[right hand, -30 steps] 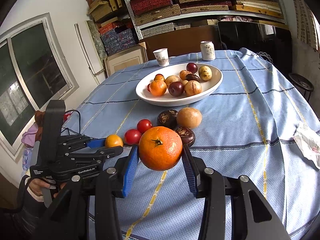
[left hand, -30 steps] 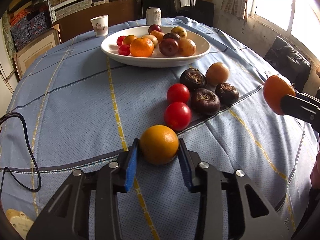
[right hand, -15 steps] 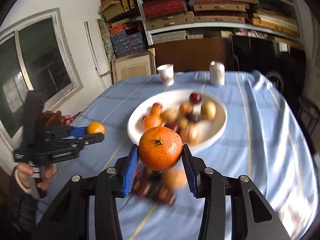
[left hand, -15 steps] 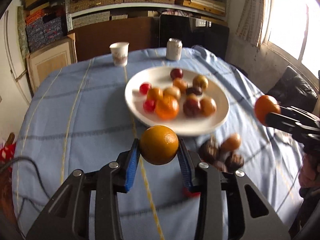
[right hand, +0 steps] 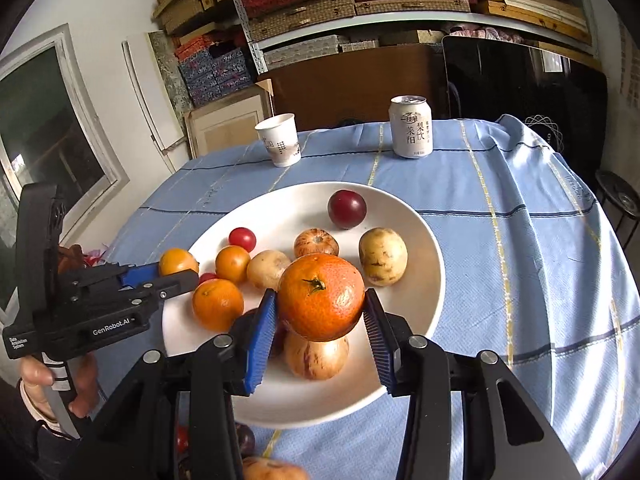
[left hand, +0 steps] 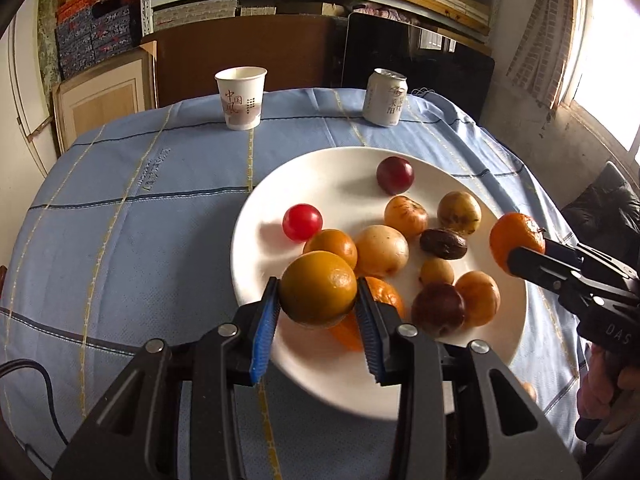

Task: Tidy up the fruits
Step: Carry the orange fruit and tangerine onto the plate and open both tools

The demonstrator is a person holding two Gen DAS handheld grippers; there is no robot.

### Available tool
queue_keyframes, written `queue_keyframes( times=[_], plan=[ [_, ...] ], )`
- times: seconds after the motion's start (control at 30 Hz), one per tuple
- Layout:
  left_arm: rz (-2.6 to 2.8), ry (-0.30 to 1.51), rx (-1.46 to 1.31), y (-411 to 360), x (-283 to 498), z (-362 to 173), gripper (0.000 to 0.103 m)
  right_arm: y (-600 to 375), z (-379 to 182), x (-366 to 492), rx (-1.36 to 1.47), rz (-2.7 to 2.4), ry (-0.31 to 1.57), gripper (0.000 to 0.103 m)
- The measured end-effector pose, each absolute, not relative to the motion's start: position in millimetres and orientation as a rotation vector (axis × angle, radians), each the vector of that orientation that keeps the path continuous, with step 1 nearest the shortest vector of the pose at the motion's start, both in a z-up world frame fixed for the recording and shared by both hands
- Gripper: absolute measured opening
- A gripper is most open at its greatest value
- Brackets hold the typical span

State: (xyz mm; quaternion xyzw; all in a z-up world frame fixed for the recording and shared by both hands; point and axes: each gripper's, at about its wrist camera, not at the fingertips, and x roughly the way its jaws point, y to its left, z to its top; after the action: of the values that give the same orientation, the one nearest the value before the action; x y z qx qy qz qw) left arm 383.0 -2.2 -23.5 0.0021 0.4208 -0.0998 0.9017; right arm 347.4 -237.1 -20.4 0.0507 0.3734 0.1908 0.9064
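A white plate on the blue tablecloth holds several fruits: oranges, a red tomato, a dark plum and pale brown fruits. My left gripper is shut on a yellow-orange orange, held above the plate's near left rim. My right gripper is shut on a larger orange tangerine with a green stem, held above the plate's near side. Each gripper shows in the other's view: the right gripper at the plate's right edge, the left gripper at its left edge.
A paper cup and a white drink can stand at the table's far edge. A few loose fruits lie on the cloth in front of the plate. A black cable runs at the near left. Shelves and boxes fill the background.
Both grippers have carried their oranges forward from above the loose fruits on the cloth to above the plate, which now looms much larger. Their grips look unchanged.
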Motion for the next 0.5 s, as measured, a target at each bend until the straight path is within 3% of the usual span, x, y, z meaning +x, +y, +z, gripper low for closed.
queue_keyframes(
  times=[0.13,0.17,0.2,0.27,0.5],
  plan=[
    [-0.192,0.880,-0.012,1,388,-27,0.037,-234,-25,352,0.088,0.391,0.771,0.045],
    [-0.186,0.887,-0.018,2,389,-28,0.045,-234,-25,351,0.086,0.389,0.771,0.049],
    [-0.174,0.885,-0.018,2,387,-26,0.065,-233,-24,349,0.087,0.388,0.762,0.063],
    [-0.140,0.832,-0.016,4,378,-14,0.083,-234,-17,342,0.077,0.385,0.731,0.067],
    [-0.163,0.726,0.036,1,311,25,0.095,-237,15,290,0.005,0.388,0.652,0.069]
  ],
)
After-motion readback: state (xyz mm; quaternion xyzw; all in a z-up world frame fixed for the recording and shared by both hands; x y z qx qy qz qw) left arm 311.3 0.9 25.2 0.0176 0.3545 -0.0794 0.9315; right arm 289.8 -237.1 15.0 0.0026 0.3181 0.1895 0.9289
